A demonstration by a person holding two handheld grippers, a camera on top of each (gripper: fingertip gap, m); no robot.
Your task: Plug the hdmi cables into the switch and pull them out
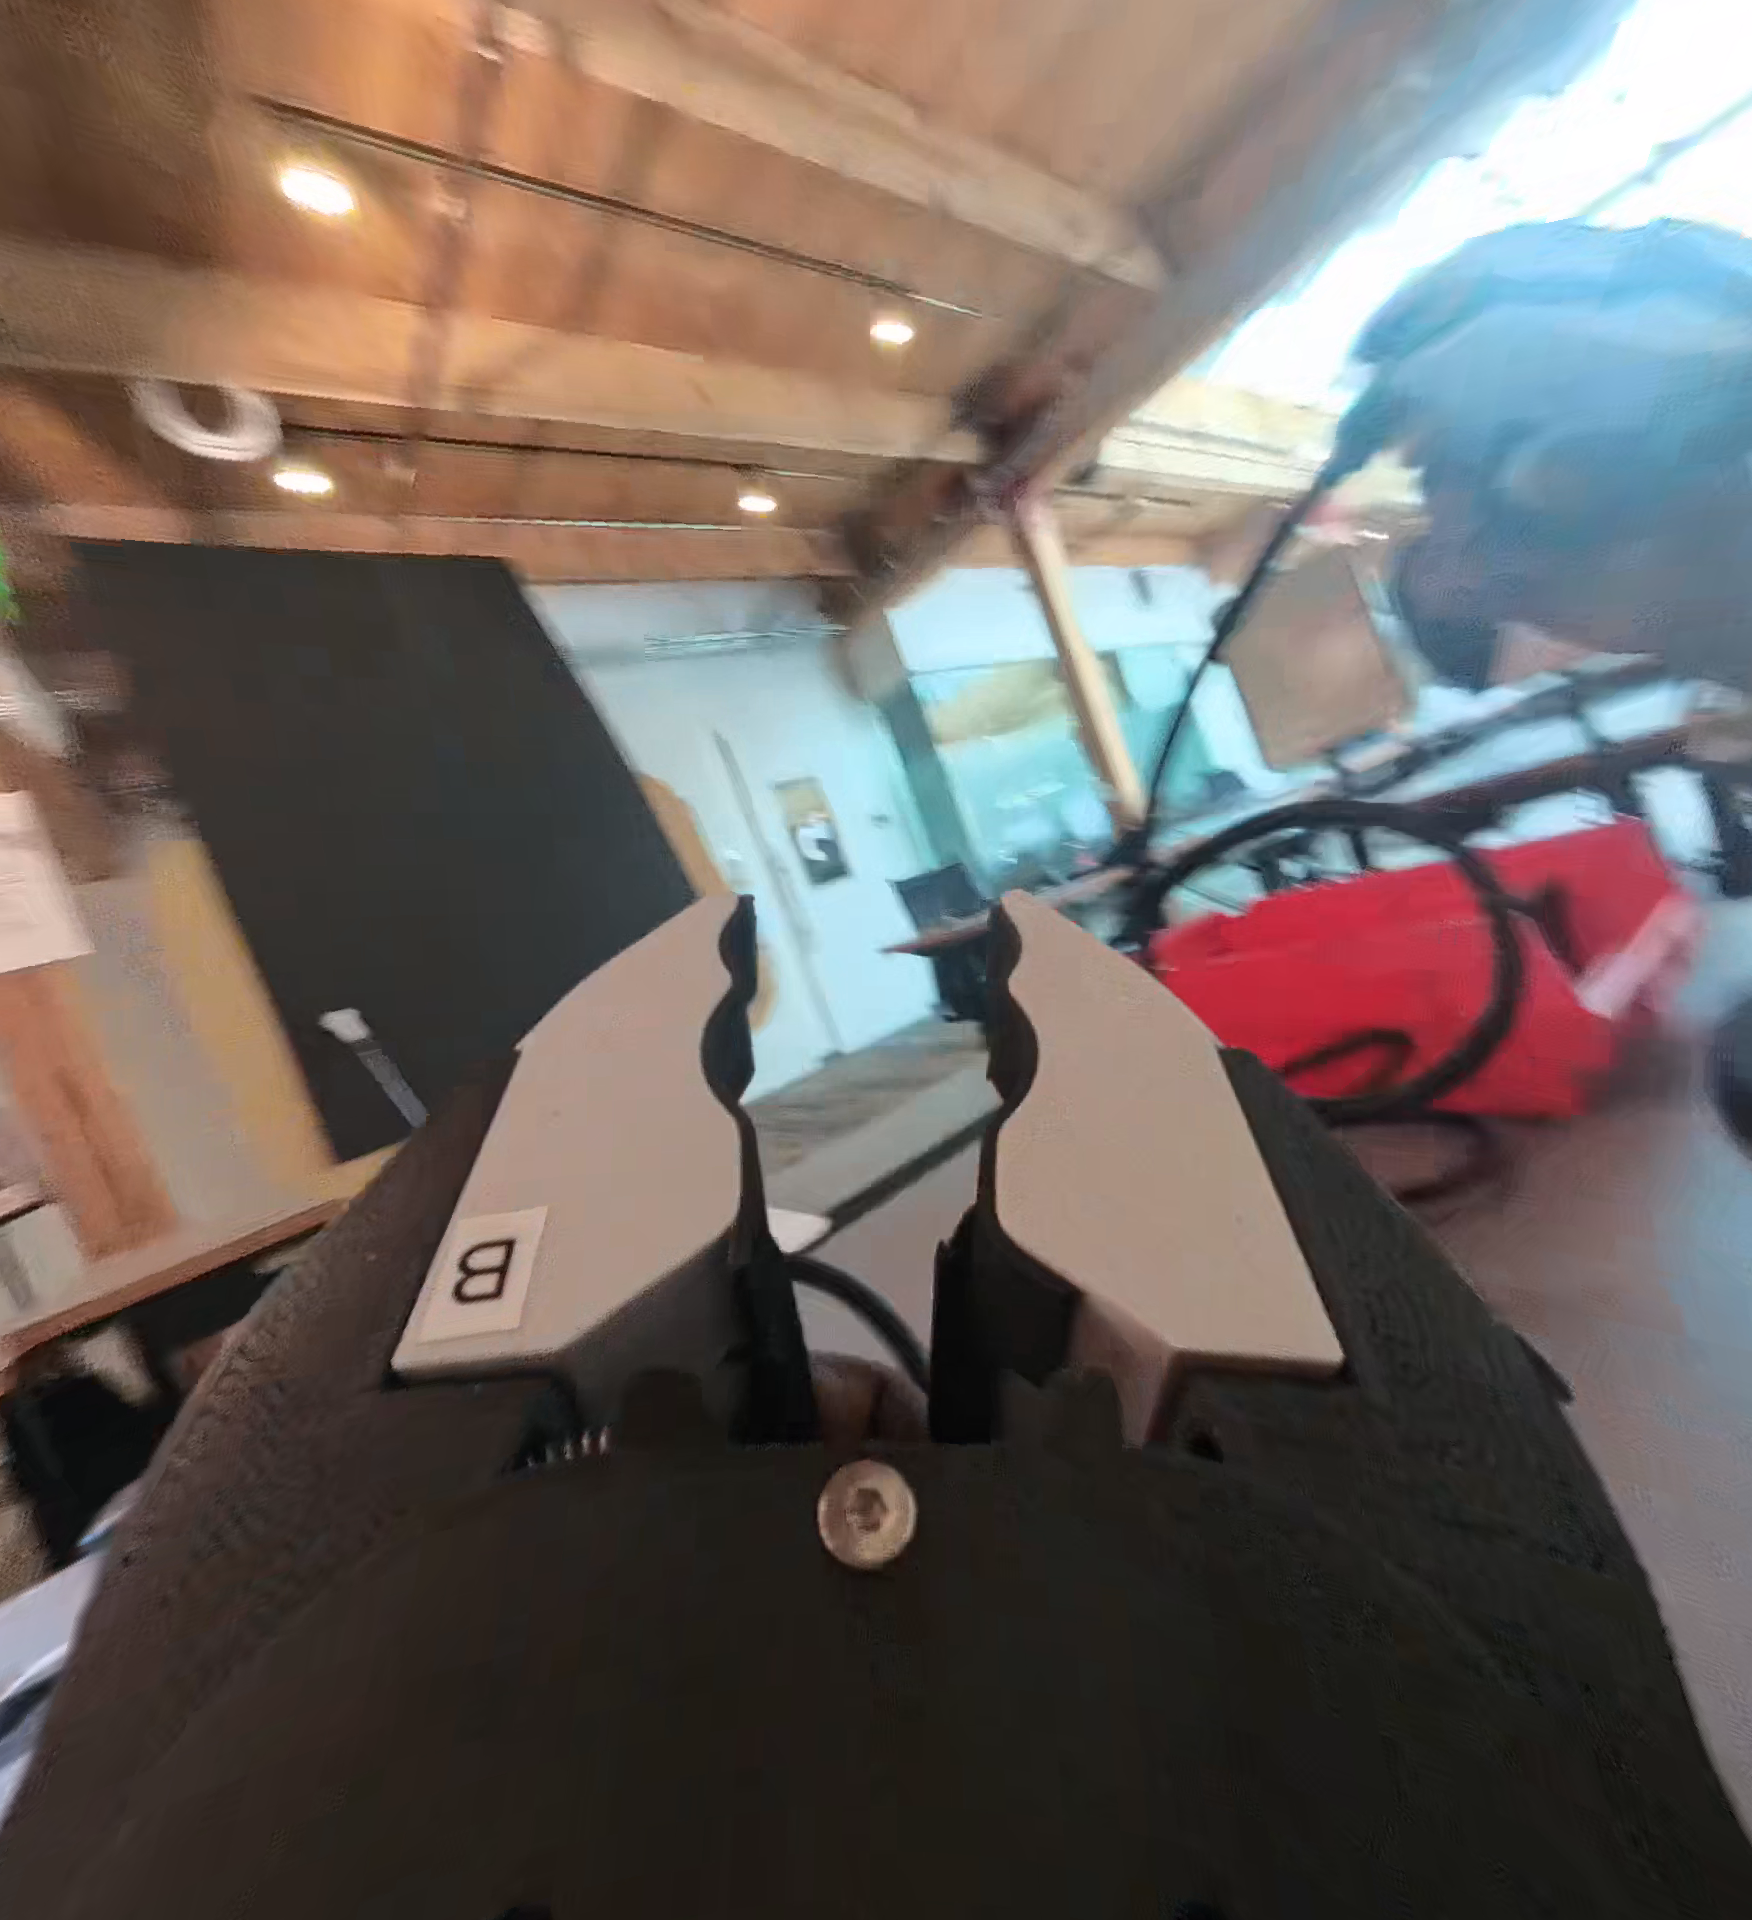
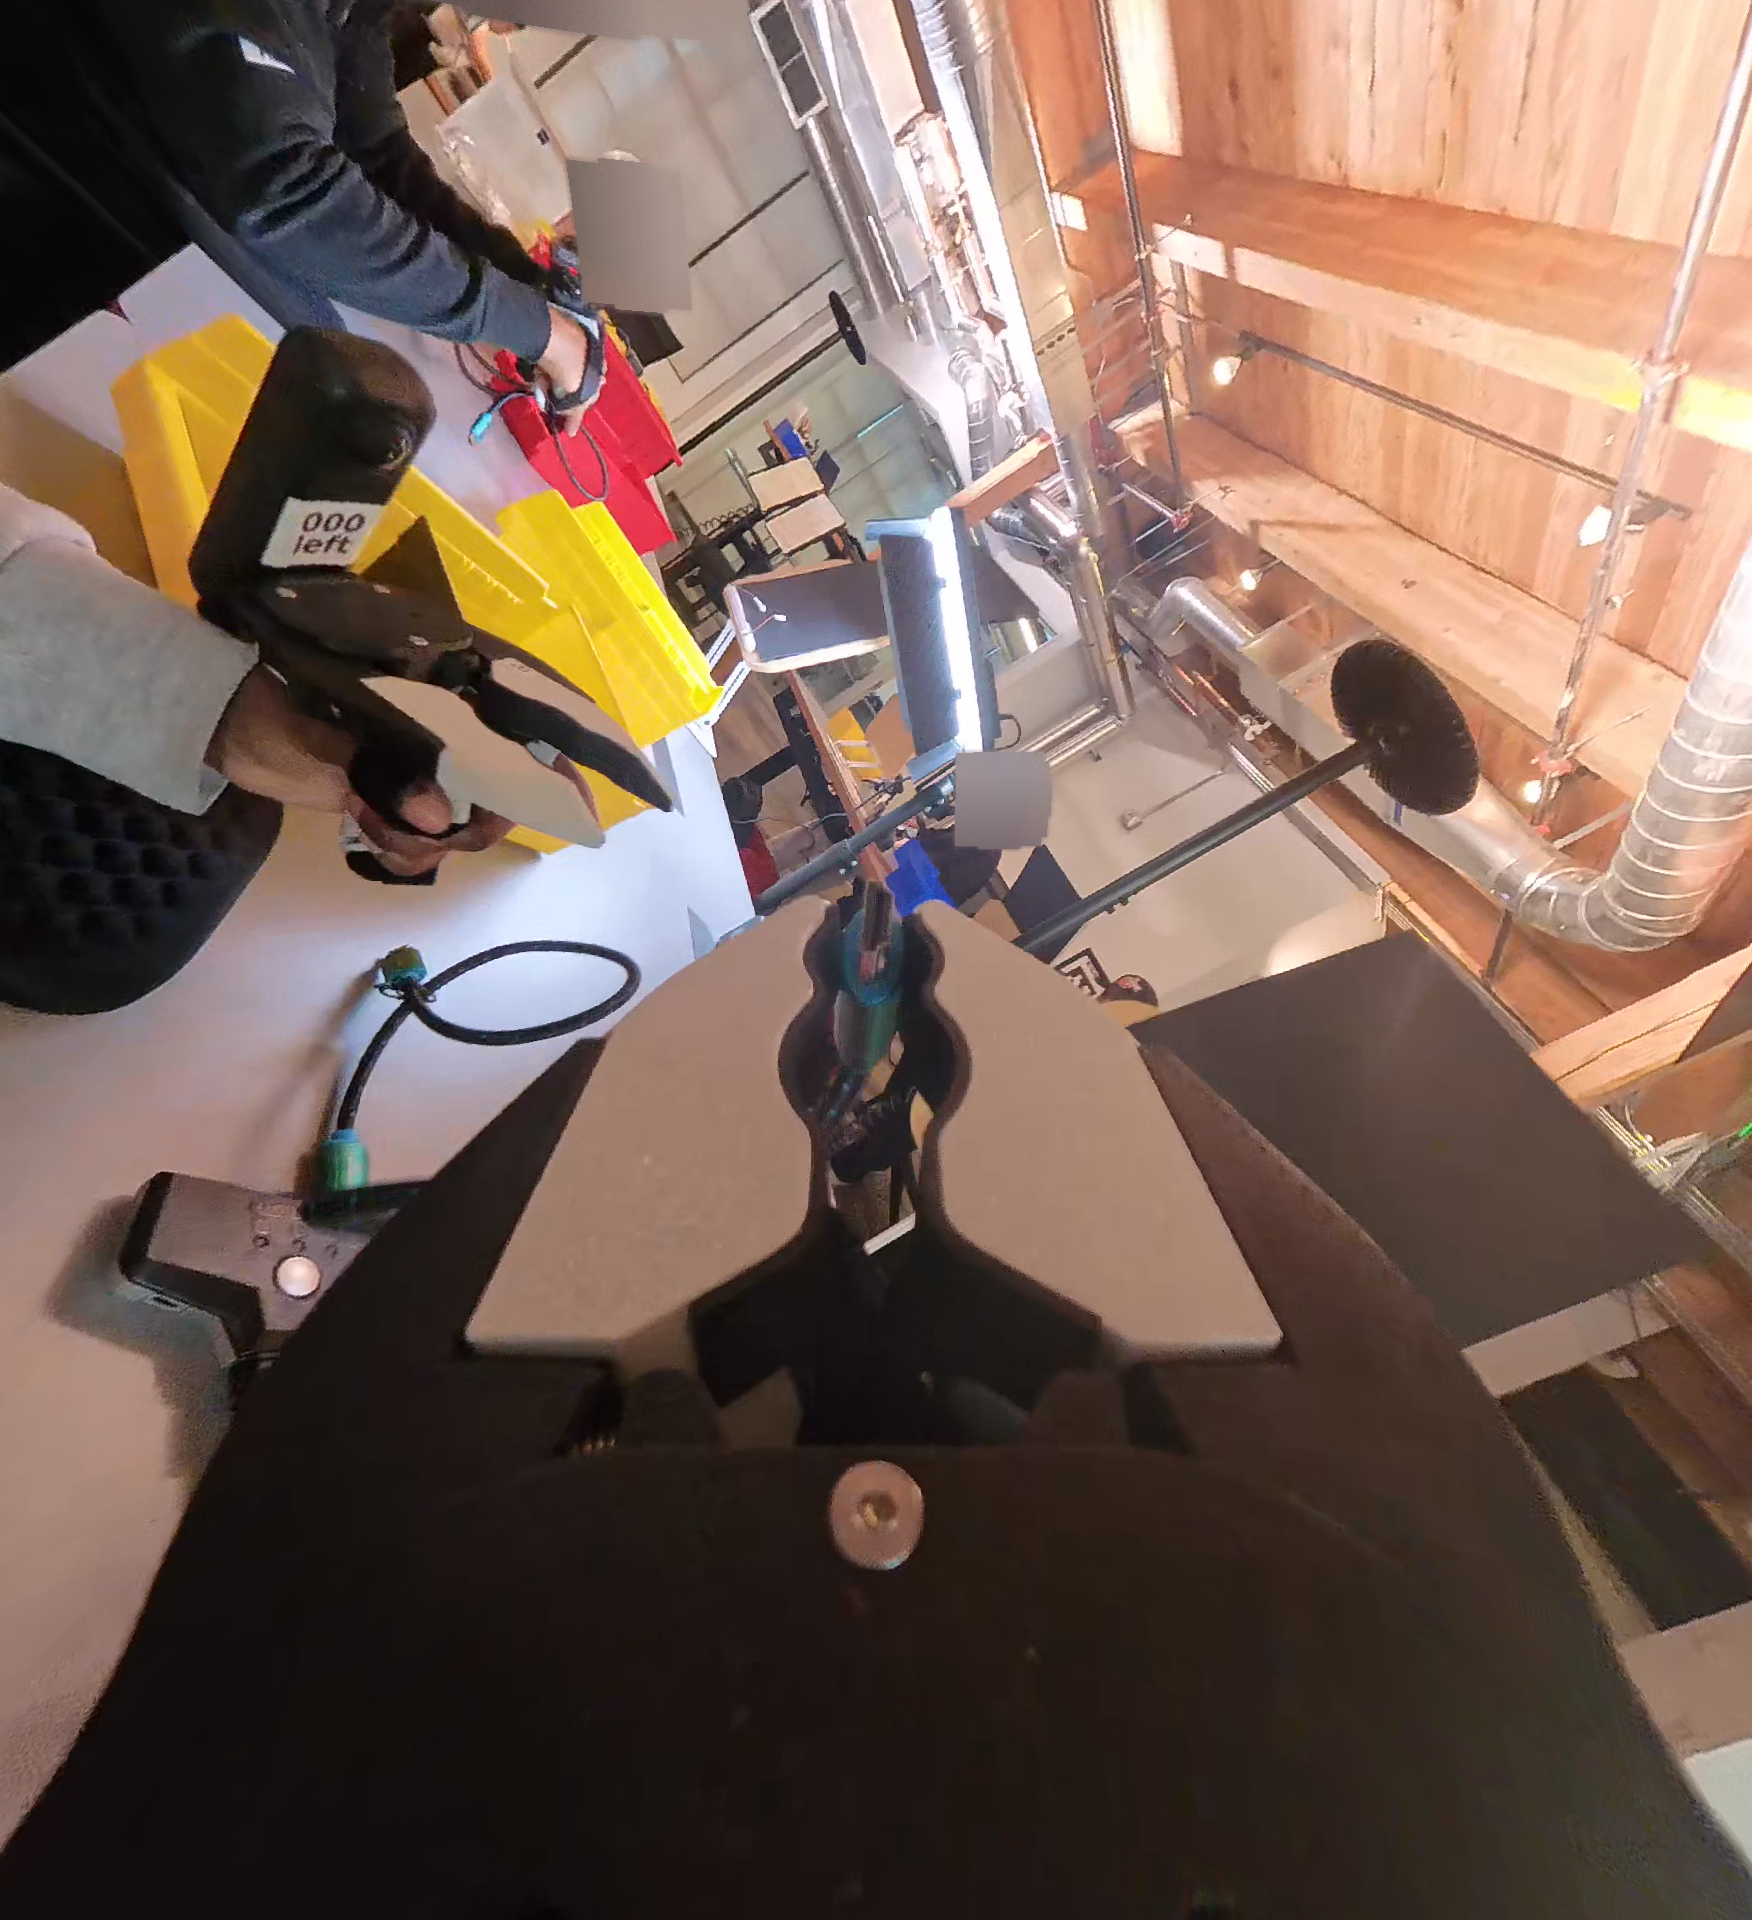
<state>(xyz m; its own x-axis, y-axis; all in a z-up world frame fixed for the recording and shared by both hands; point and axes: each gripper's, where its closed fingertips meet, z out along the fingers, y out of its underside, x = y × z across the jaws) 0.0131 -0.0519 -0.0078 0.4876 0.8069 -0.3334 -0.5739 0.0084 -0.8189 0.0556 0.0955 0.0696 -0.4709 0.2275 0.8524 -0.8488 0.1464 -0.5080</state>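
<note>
A: Teal is the giveaway: the right gripper (image 2: 877,925) has its fingers pinched on a teal-collared hdmi plug (image 2: 867,1003), held up in the air, well off the white desk (image 2: 72,1507).

B: And the switch?

A: The switch (image 2: 217,1262) is a small dark box lying on the desk, close beside the right gripper's body. One teal-ended hdmi cable (image 2: 498,997) is already seated in it; its black cord loops over the desk and its other teal plug lies loose.

B: The left gripper?

A: The left gripper (image 1: 872,925) has its fingers spread with nothing between them. From the right wrist view it hangs above the desk, in front of the yellow bins (image 2: 581,582), pointing out at the room.

B: What worries you?

A: The held plug sits deep between the pads, and I can't tell its angle. If it is skewed, it could jam at the port or push the light switch along the desk, since nothing steadies it. The slack loop could also snag and drag the seated plug out.

B: Anything in the bins?

A: I can't see inside the yellow bins. The red bin (image 2: 591,447) farther back has cords in it, and another person's hand reaches into them.
</note>
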